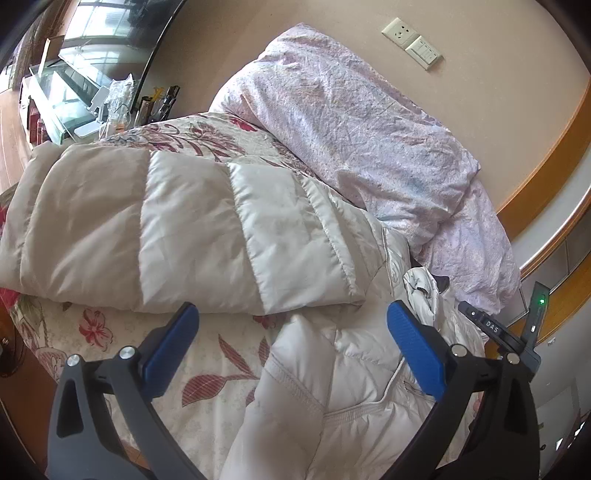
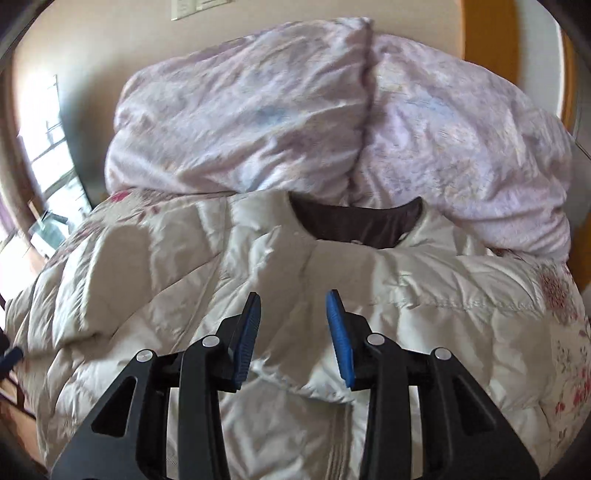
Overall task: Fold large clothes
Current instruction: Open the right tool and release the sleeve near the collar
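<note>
Both grippers (image 1: 291, 347) (image 2: 293, 332) gape empty over jacket (image 2: 184, 266), collar (image 2: 354, 225) pointing toward duvet (image 2: 258, 110).

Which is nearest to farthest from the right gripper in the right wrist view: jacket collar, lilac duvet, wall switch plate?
From the right gripper:
1. Jacket collar, just ahead, dark lining showing.
2. Lilac duvet, piled behind the collar.
3. Wall switch plate, on the wall at top left, beyond the duvet.

Setting: home bedroom. Bed with floral bedspread (image 1: 110, 332); crumpled lilac duvet (image 1: 351, 129) heaped at its far side against beige wall; wall socket and switch (image 1: 412, 42) above duvet; glass-topped stand (image 1: 55, 99) beyond bed's left end
</note>
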`<state>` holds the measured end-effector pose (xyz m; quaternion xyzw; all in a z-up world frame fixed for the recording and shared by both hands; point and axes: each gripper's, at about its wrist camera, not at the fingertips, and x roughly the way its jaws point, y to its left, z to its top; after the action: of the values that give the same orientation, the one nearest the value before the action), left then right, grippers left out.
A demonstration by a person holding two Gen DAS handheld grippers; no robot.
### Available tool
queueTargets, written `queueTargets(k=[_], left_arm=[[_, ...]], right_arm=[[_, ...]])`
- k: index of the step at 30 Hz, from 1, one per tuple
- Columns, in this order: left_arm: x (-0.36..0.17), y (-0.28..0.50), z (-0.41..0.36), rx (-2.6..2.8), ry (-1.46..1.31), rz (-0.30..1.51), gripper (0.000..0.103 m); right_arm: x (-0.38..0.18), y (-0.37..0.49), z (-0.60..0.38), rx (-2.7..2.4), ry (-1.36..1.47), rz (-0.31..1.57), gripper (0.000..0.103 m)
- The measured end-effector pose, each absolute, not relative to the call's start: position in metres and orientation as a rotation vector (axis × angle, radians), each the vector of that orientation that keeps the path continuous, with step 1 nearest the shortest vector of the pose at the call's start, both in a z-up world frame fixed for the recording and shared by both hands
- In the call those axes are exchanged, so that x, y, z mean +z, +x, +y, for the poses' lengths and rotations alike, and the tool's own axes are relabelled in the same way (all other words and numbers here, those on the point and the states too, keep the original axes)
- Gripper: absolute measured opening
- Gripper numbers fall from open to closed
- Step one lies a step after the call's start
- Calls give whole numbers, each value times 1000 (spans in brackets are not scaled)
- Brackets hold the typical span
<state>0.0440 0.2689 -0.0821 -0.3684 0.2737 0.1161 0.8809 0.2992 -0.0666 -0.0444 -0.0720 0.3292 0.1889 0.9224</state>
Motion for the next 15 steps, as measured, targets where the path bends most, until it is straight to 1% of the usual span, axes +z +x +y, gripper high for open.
queueTargets(k=[3,5,8,10,13,15], left_arm=[[-87,38,273,260,-790,571,101],[-92,35,277,269,-822,570,101],[-101,33,285,281,-881,579,101],[-109,31,291,294,-934,583,101],[-119,24,302,318,-1036,563,100],[-124,21,308,335,-1086,546,98]], right_arm=[[-70,322,-52,372,-168,758,38],[-98,331,-32,356,-258,837,38],[-110,325,-14,293,-375,776,38],[-106,325,-17,298,-351,797,38],[-95,326,-34,345,-228,858,39],[-88,323,-47,376,-149,889,47]])
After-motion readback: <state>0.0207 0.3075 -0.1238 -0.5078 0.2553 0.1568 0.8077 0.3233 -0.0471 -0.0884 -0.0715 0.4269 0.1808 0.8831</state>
